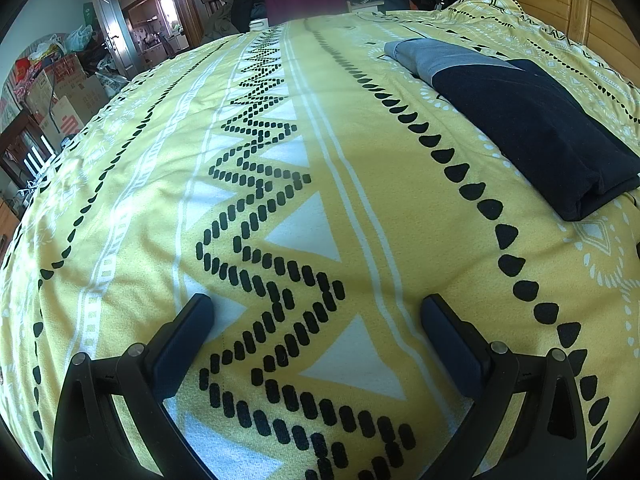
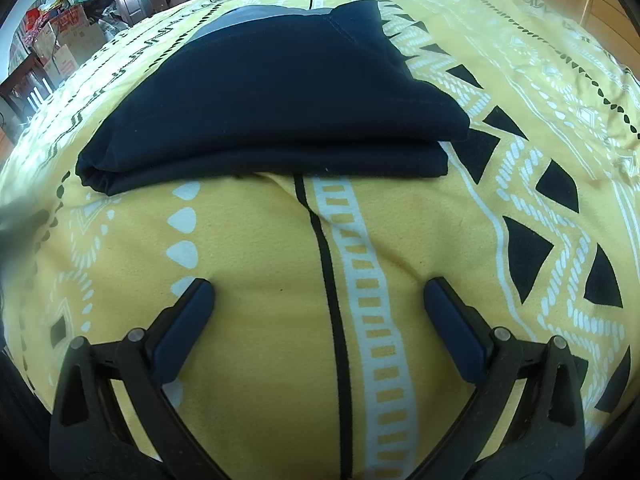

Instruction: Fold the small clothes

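1. A folded navy garment (image 2: pixel 272 96) lies on the bed's yellow patterned blanket (image 2: pixel 256 272), directly ahead of the right claw (image 2: pixel 319 296) at 12 o'clock. Its near folded edge sits a little beyond the fingertips, not touching them.
2. In the left wrist view the same navy garment (image 1: pixel 532 132) lies at about 2 o'clock from the left claw (image 1: pixel 316 308), well apart from it.
3. A folded grey garment (image 1: pixel 436 58) lies at the navy one's far end, partly under it.
4. Right claw: fingers spread wide apart, nothing between them, pointing forward low over the blanket.
5. Left claw: fingers likewise spread wide and empty, low over the zigzag band of the blanket, aimed along the bed toward the far edge.
6. In the left view the navy garment's long axis runs from about 11 o'clock to 5 o'clock, thick rolled fold nearest the camera. In the right view that fold runs crosswise, 9 to 3 o'clock.
7. Cardboard boxes (image 1: pixel 60 92) stand beyond the bed at 10 o'clock, and a wooden headboard (image 1: pixel 560 4) shows at 1 o'clock.
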A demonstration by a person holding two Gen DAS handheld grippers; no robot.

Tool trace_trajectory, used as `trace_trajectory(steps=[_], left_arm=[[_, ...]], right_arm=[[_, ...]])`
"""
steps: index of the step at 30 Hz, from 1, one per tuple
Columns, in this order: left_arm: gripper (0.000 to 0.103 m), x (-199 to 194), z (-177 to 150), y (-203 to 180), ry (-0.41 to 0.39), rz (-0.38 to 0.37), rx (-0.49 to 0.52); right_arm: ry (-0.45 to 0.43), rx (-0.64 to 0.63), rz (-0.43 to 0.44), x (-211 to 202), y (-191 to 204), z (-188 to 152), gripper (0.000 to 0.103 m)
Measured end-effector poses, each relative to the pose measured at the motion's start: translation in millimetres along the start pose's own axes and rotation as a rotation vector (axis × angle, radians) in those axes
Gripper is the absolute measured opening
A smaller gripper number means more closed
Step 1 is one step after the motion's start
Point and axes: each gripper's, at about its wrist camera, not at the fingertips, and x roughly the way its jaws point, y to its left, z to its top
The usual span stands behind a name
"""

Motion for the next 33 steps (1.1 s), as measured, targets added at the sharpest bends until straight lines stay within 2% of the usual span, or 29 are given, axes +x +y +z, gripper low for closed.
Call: trace_trajectory(steps=[33], left_arm=[[0.103,-0.1,0.0,-0.2,-0.001,-0.002,0.000]], right_arm=[[-0.010,0.011,0.002,1.4,-1.3,2.2,0.103]])
